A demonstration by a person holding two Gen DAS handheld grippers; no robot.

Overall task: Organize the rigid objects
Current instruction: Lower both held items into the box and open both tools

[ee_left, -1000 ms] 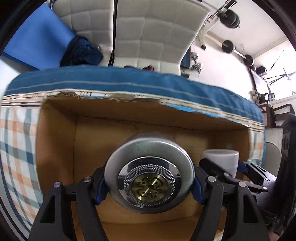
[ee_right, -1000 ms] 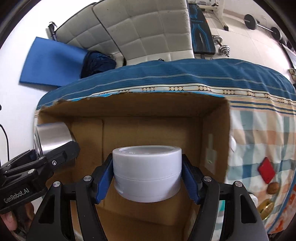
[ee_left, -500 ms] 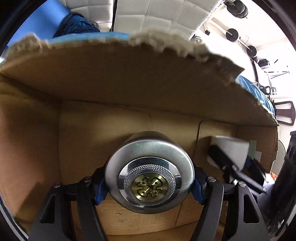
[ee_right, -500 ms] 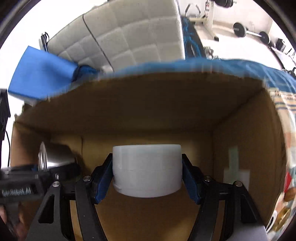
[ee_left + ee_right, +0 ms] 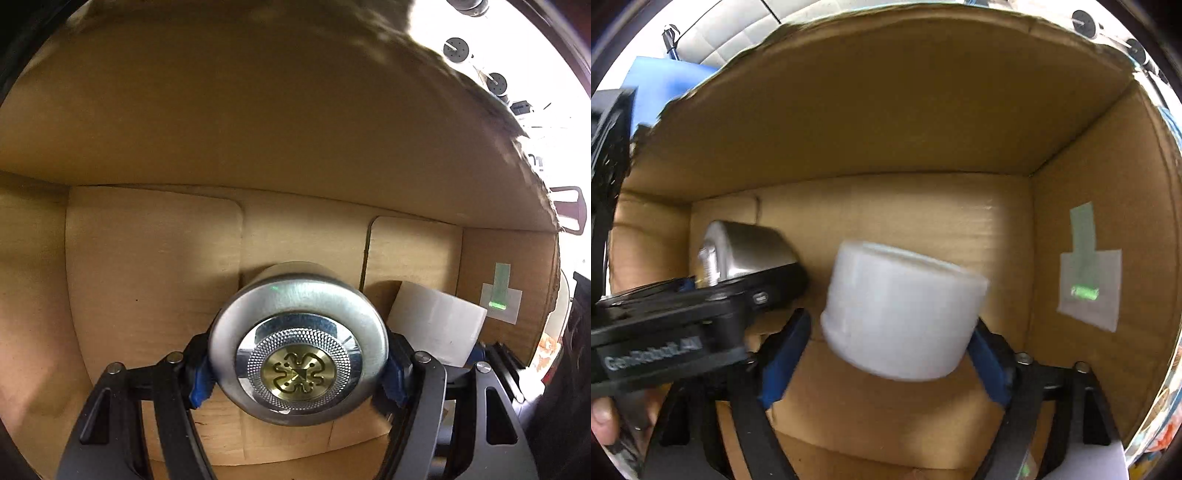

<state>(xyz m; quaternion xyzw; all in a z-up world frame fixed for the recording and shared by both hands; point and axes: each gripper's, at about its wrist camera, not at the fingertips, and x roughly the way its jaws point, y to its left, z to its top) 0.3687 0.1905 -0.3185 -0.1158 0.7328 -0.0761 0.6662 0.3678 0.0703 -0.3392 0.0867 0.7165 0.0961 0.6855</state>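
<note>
Both tongs are now sinking deeper into the cardboard box than a second ago. I am pinching the metal tin by its sides in my left tongs; it looks stiff, weighty and slick. My right tongs are spreading, and the tilted white tub, probably light plastic, is slipping free beside the tin.

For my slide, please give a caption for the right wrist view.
Right gripper opening around tilted white jar inside cardboard box; left gripper holds metal canister.
</note>
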